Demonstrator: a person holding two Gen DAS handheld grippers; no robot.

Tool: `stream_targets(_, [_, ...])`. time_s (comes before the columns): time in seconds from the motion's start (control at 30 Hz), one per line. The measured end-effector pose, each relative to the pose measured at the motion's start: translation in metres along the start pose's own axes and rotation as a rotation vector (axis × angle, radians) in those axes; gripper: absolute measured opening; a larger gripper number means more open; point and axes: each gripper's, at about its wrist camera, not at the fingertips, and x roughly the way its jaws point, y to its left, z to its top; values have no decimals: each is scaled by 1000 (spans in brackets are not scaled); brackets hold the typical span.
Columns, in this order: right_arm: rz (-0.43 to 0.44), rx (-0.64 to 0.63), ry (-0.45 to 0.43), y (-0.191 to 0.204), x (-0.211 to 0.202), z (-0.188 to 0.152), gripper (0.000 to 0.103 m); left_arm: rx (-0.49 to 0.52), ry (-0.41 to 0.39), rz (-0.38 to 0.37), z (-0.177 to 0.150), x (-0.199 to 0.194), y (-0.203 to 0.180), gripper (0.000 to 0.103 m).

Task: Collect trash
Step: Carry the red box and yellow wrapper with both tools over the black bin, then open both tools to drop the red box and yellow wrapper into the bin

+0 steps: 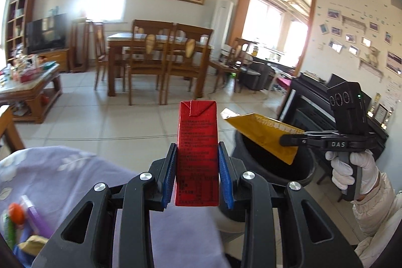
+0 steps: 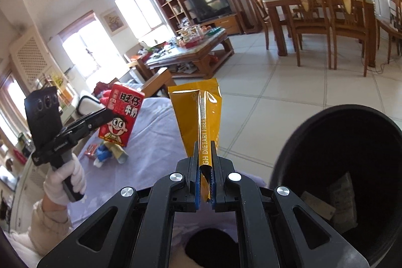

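Right wrist view alone shows scraps inside black bin (image 2: 314, 132), right gripper (image 2: 204, 162) pinching yellow wrapper (image 2: 201, 112), left gripper (image 1: 197, 167) clamping red carton (image 1: 197, 150)

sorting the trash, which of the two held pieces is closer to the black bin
The yellow snack wrapper in the right tool: it hangs over the bin's rim. The red milk carton is still over the purple cloth.

The left gripper (image 1: 197, 155) holds a drink carton (image 1: 197, 142) upright between its jaws, above a cloth-covered surface (image 1: 62, 172). To its right the right gripper (image 2: 204, 167) pinches a flattened packet (image 2: 201, 114), which reaches over the rim of a bin (image 2: 334, 117) standing just beside the cloth. 2 scraps lie inside the bin. More litter (image 2: 108, 152) sits on the cloth below the carton. Beyond, a coffee table (image 2: 198, 52) stands left of a dining table (image 2: 314, 1) with chairs
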Motion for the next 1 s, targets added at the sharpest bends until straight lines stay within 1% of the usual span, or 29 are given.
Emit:
stream_targets(0.13, [-85,39,10,-44,-28,-9,6,46,32,-87,8,43,-42,32])
stream_targets(0.3, [-189,97,66,-99,-43,-22,6,79,95,-195,7,98,-88,32])
stream_targets(0.43, [-244,137,125,-139,-44,-34,6,107,161,-244,0,138,-116,32])
stream_targets(0.5, [-266,155,153,-153,-40,-39,6,113,201,-260,-3,155,-121,32])
stream_targets(0.63, [-300,182,213,-175,-28,-50,6,118,281,-261,-14,191,-130,32])
stream_targets(0.73, [-333,198,259,-185,-19,-56,6,136,327,-246,-22,208,-135,32])
stream_targets(0.87, [-362,204,287,-195,-13,-65,6,173,364,-217,-26,219,-140,32])
stream_targets(1.0, [-377,191,295,-198,-7,-70,6,197,398,-192,-29,231,-146,32])
